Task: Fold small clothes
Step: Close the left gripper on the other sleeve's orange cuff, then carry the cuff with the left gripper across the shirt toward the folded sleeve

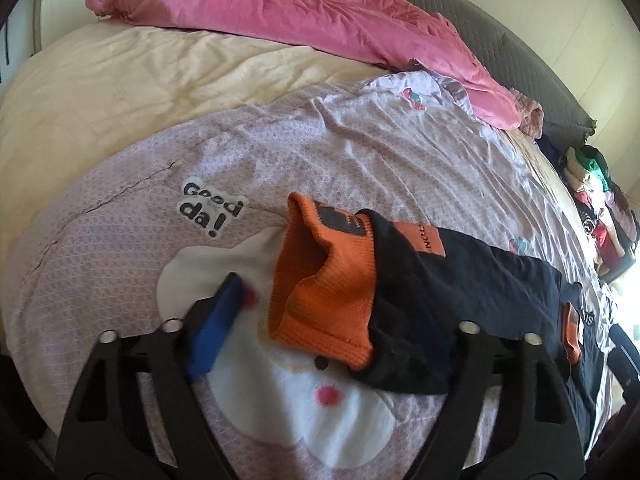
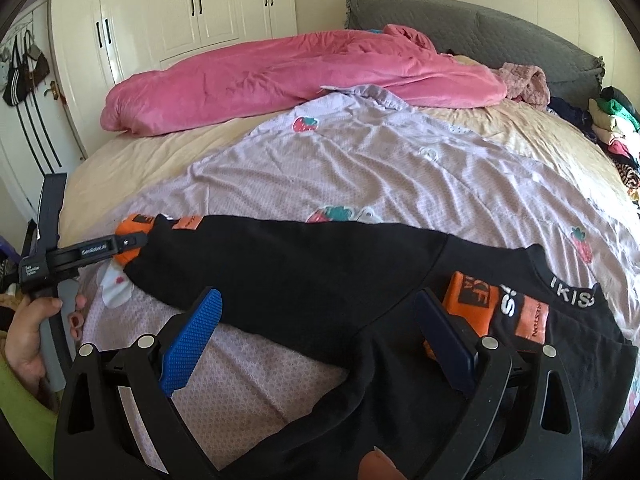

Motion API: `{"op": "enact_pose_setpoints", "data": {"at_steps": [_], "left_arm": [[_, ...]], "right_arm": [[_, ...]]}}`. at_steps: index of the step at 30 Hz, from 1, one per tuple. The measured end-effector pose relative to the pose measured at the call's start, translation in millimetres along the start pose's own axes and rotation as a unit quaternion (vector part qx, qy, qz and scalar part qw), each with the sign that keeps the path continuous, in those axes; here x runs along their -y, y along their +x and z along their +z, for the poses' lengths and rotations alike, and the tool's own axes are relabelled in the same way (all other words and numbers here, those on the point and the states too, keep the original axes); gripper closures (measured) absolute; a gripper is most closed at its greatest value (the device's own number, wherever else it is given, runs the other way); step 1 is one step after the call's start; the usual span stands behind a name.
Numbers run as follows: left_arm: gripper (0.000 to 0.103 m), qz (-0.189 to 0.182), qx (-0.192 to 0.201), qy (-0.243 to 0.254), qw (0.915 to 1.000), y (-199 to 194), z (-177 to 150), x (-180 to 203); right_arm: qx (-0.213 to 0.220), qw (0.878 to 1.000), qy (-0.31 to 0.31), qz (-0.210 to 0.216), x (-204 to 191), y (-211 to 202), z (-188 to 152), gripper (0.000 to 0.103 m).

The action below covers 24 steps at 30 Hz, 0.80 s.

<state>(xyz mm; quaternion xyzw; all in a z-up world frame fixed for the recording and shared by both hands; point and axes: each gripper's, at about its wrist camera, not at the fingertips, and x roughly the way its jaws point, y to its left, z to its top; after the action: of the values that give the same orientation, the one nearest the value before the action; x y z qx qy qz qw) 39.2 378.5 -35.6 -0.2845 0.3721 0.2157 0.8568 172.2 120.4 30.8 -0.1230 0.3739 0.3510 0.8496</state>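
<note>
A small black sweater [image 2: 304, 272] with orange cuffs and patches lies on the lilac quilt [image 2: 360, 168]. Its sleeve stretches left and ends in an orange cuff [image 1: 324, 292]. My left gripper [image 1: 332, 332] is open, with the cuff lying between its fingers; the left blue pad [image 1: 216, 328] shows and the right pad is hidden under black cloth. It also shows in the right wrist view [image 2: 120, 246] at the cuff. My right gripper [image 2: 320, 340] is open over the sweater's body, near the collar [image 2: 568, 294].
A pink blanket [image 2: 280, 76] and grey pillows [image 2: 480, 28] lie at the bed's far side. A pile of mixed clothes [image 2: 616, 128] sits at the right edge. White wardrobes [image 2: 180, 12] stand behind the bed. The cream sheet [image 1: 120, 88] spreads to the left.
</note>
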Motion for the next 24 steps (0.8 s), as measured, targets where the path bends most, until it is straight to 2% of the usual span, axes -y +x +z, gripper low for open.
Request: {"op": "enact_pose_setpoints", "data": {"at_steps": [1, 3, 5, 6, 9, 15, 24], "left_arm": [[0.043, -0.004, 0.001, -0.001, 1.0000, 1, 1, 2], [0.070, -0.011, 0.004, -0.002, 0.9999, 2, 2, 4], [0.089, -0.018, 0.008, 0.003, 0.9998, 1, 4, 8], [0.092, -0.023, 0.009, 0.003, 0.9997, 0, 6, 10], [0.096, -0.044, 0.015, 0.015, 0.9988, -7, 8, 21], [0.096, -0.079, 0.036, 0.042, 0.9953, -32, 13, 53], [0.096, -0.129, 0.049, 0.107, 0.9846, -62, 9, 130]], "right_arm": [[-0.001, 1.000, 0.002, 0.001, 1, 1, 0, 0.007], [-0.003, 1.000, 0.008, 0.000, 4, 2, -2, 0.007], [-0.005, 1.000, 0.015, 0.001, 8, 1, -3, 0.007], [-0.004, 1.000, 0.018, 0.002, 10, 1, -3, 0.007], [-0.001, 1.000, 0.028, -0.001, 18, -4, -4, 0.007], [0.015, 0.998, 0.061, -0.011, 43, -20, -12, 0.007], [0.043, 0.989, 0.137, -0.042, 98, -66, -44, 0.007]]}}
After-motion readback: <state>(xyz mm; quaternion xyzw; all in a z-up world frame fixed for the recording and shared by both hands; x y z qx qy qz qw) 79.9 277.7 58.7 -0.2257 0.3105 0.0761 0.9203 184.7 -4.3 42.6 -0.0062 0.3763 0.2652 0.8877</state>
